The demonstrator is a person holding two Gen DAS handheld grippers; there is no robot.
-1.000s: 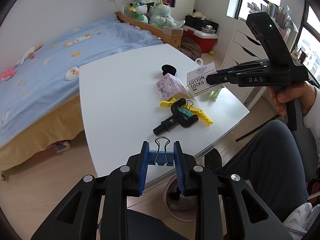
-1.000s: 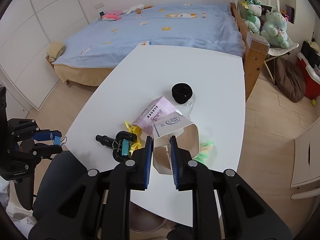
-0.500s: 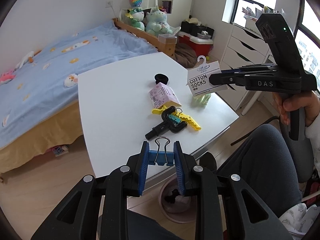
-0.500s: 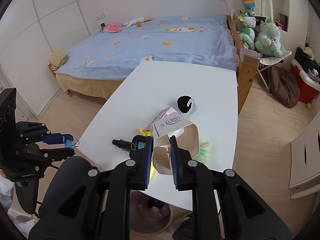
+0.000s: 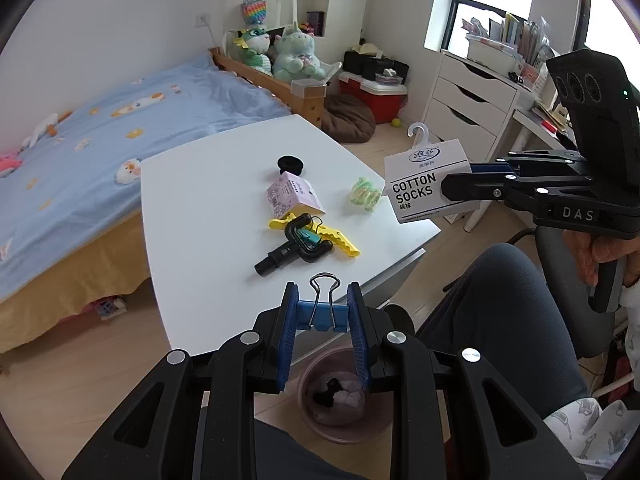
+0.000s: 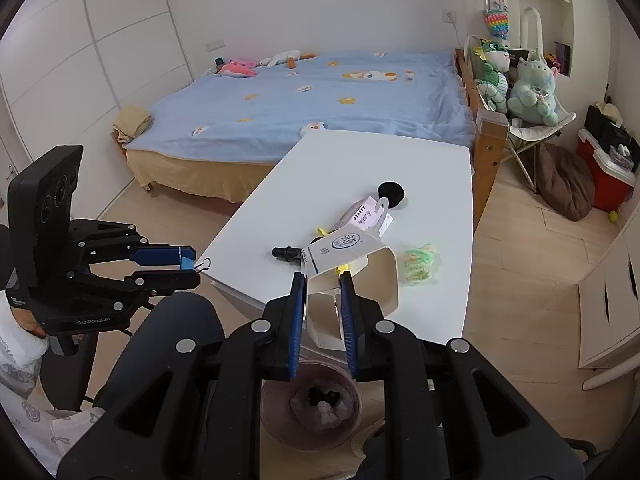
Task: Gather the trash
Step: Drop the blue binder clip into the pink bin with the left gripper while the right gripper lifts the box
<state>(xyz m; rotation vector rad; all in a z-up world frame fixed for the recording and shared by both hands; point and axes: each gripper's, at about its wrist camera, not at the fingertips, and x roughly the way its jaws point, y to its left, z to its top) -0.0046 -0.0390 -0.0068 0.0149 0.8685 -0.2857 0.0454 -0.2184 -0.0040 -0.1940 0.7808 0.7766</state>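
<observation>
Blue binder clip (image 5: 318,316) with wire loops up, clamped sideways between left gripper (image 5: 322,326) pads, off the worktop edge above the bin. White cardboard sock sleeve (image 5: 426,182), printed "COTTON SOCKS", small plastic hook on top, pinched flat in right gripper (image 6: 322,312), held in air beyond the worktop's near edge. Pinkish round trash bin (image 6: 310,408) on floor below both, dark and pale scraps inside.

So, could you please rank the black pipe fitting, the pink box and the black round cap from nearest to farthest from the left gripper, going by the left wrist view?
1. Black pipe fitting, just beyond the left gripper, near the table's front edge.
2. Pink box, farther back, mid-table.
3. Black round cap, behind the box, farthest.
</observation>
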